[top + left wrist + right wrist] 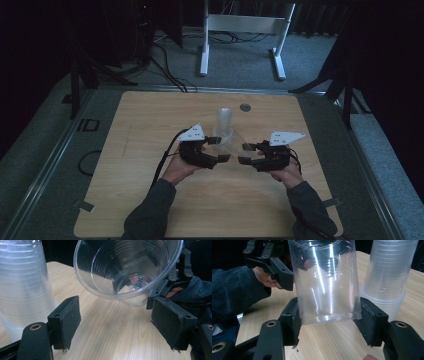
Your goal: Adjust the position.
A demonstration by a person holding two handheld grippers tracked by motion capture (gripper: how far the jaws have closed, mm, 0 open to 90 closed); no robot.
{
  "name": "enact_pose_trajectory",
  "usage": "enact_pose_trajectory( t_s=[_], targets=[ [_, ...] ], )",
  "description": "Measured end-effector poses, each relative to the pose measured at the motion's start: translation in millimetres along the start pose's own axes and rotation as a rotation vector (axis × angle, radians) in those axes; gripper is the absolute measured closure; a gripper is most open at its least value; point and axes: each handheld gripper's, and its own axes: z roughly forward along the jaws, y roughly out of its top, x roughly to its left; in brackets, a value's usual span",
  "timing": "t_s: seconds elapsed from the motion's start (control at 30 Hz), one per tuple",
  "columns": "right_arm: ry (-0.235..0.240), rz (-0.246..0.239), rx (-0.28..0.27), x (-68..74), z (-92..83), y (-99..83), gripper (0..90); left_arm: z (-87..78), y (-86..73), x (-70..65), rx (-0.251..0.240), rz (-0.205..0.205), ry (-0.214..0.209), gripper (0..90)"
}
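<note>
Gripping the clear cup [325, 282] by its base, the right gripper [328, 322] should hold steady above the table [150, 200] beside the cup stack [388, 277] while the left gripper's [116, 322] half-open, empty fingers [67, 320] approach its rim squarely.

a dim room, dark at its edges. a wooden table [150, 200] with rounded corners stands on grey carpet [240, 60]. beyond it is a white frame [245, 25] on two feet, with black cables [165, 70] trailing over the floor and dark stands [75, 75] at both sides.
</note>
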Motion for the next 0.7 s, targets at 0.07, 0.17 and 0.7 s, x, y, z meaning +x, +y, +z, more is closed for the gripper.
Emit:
enact_pose_trajectory(
  t_s=[0.07,0.17,0.7],
  targets=[
    [0.0,0.001,-0.002,0.0,0.1,-0.2,41.8,0.3,0.3,-0.4,-0.009,-0.004,-0.007,23.3],
    [0.001,0.001,-0.002,0.0,0.2,-0.3,41.8,0.7,0.6,-0.5,-0.013,-0.006,-0.009,23.1],
    [0.012,0.006,-0.015,0.9,3.6,-1.6,41.8,8.6,2.6,-1.3,-0.097,-0.057,-0.027,19.3]
  ],
)
